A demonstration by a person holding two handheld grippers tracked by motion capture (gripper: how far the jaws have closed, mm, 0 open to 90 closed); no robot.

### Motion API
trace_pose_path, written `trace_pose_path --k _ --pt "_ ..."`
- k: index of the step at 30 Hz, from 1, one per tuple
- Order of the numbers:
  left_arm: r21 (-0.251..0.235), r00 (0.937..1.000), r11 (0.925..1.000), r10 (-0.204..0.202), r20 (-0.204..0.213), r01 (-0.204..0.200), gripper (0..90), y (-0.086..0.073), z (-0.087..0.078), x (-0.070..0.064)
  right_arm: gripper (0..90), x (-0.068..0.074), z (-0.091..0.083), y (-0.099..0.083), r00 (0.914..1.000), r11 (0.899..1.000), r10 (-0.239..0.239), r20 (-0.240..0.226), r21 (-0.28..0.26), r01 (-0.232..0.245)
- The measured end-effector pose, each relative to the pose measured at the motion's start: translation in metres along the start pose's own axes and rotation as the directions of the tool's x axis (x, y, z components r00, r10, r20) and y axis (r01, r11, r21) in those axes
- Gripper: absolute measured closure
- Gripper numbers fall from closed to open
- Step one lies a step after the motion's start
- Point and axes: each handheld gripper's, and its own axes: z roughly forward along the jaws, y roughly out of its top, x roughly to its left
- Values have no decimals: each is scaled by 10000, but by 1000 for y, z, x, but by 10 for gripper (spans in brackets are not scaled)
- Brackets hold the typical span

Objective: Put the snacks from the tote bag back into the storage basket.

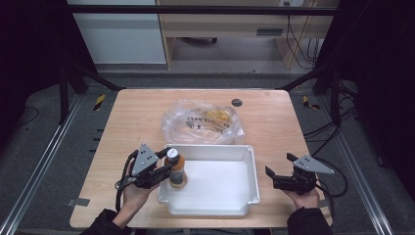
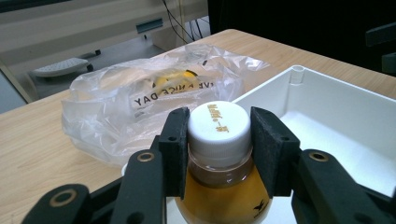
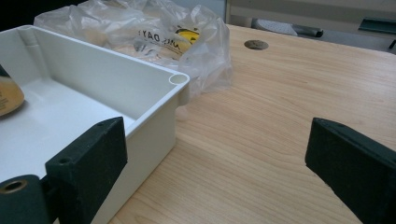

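A small bottle (image 1: 176,170) of amber drink with a white cap (image 2: 217,126) stands upright at the left end of the white tray (image 1: 247,152). My left gripper (image 1: 166,161) is shut on the bottle's cap and neck, a black pad (image 2: 175,144) on each side. To the right of the tray my right gripper (image 1: 278,169) rests near the table surface, open, with bare wood between its pads (image 3: 98,154). In the right gripper view the bottle (image 3: 8,95) shows at the far left, inside the tray (image 3: 154,81).
A crumpled clear plastic bag (image 1: 203,122) with printed lettering and something yellow inside lies just behind the tray. A dark round hole (image 1: 237,102) sits in the wooden table (image 1: 137,112) beyond it. Black frame posts flank the table.
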Motion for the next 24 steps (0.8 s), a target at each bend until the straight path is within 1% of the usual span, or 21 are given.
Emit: trace_pose_path --k 1,4,7,10,14,15,17,19,21,24 --pt "86 10000 9999 70 15 -71 587 0 0 0 59 0 0 0 10000 10000 -44 0 0 44" --pt "147 10000 9999 21 -14 -21 587 -3 2 -1 59 0 0 0 10000 10000 -39 2 3 39" --pt "179 9999 9998 100 -34 -99 587 -3 1 0 59 0 0 0 10000 10000 -11 1 -7 11" --pt "115 10000 9999 16 -45 -15 587 -5 0 1 59 0 0 0 10000 10000 -32 2 -7 32" --pt "45 10000 10000 19 -14 -19 586 -8 -2 0 59 0 0 0 10000 10000 -27 7 21 27" --pt "53 9999 10000 1 121 -1 586 -8 -1 0 59 0 0 0 10000 10000 -32 16 21 32" --pt "26 9999 10000 91 113 -92 585 -9 -1 -2 59 0 0 0 10000 10000 -2 13 51 2" --pt "-14 10000 10000 29 80 -28 583 -9 -1 -2 59 0 0 0 10000 10000 -7 -2 46 7" --pt "-50 9998 9998 -166 136 167 580 -10 -2 -1 59 0 0 0 10000 10000 -8 11 83 8" --pt "-37 9996 9997 -259 149 260 573 -11 -2 -1 58 0 1 -1 10000 9999 7 29 111 -8"
